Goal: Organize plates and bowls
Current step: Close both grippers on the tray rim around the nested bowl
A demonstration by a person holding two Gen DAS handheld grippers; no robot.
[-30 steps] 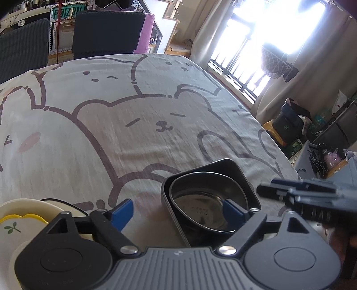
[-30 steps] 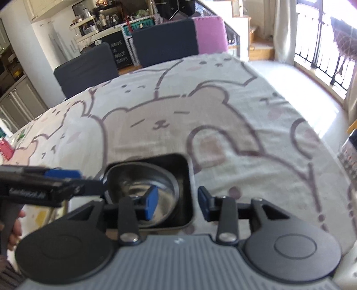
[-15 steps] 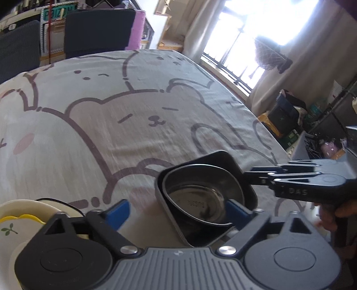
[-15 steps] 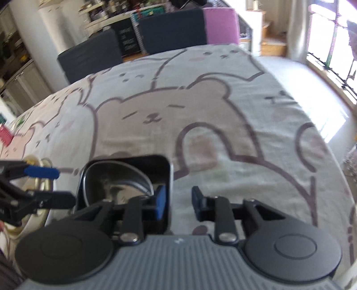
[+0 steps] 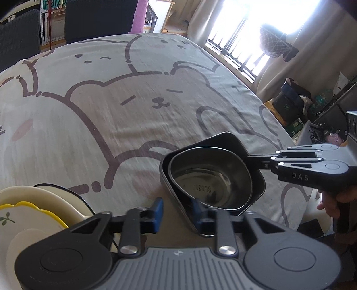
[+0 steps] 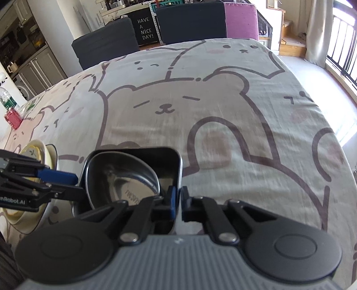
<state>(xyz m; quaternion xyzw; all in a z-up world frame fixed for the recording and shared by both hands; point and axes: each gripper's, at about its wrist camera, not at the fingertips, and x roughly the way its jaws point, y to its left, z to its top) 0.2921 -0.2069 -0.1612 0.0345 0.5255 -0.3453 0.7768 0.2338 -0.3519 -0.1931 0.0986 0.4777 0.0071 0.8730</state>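
Note:
A black square dish (image 5: 225,139) (image 6: 156,156) lies on the bear-print tablecloth with a steel bowl (image 5: 212,176) (image 6: 125,176) tilted inside it. My right gripper (image 6: 178,200) is shut on the dish's right rim; it also shows from the side in the left wrist view (image 5: 254,158). My left gripper (image 5: 176,210) has its jaws around the near left rims of dish and bowl, half closed, with a gap showing beside the left pad. From the right wrist view it (image 6: 73,180) sits at the dish's left edge. A stack of cream and yellow plates (image 5: 29,212) (image 6: 38,151) stands left.
The tablecloth (image 5: 111,100) covers the whole table. Dark chairs (image 6: 107,46) and a purple one (image 6: 241,20) stand at the far edge. A red box (image 6: 13,116) and bottle sit at the far left. The table's right edge drops off toward a window and floor clutter.
My right gripper closed onto the dish's right rim. My left gripper narrowed its jaws around the left rims of dish and bowl. Both cameras came closer to the dish.

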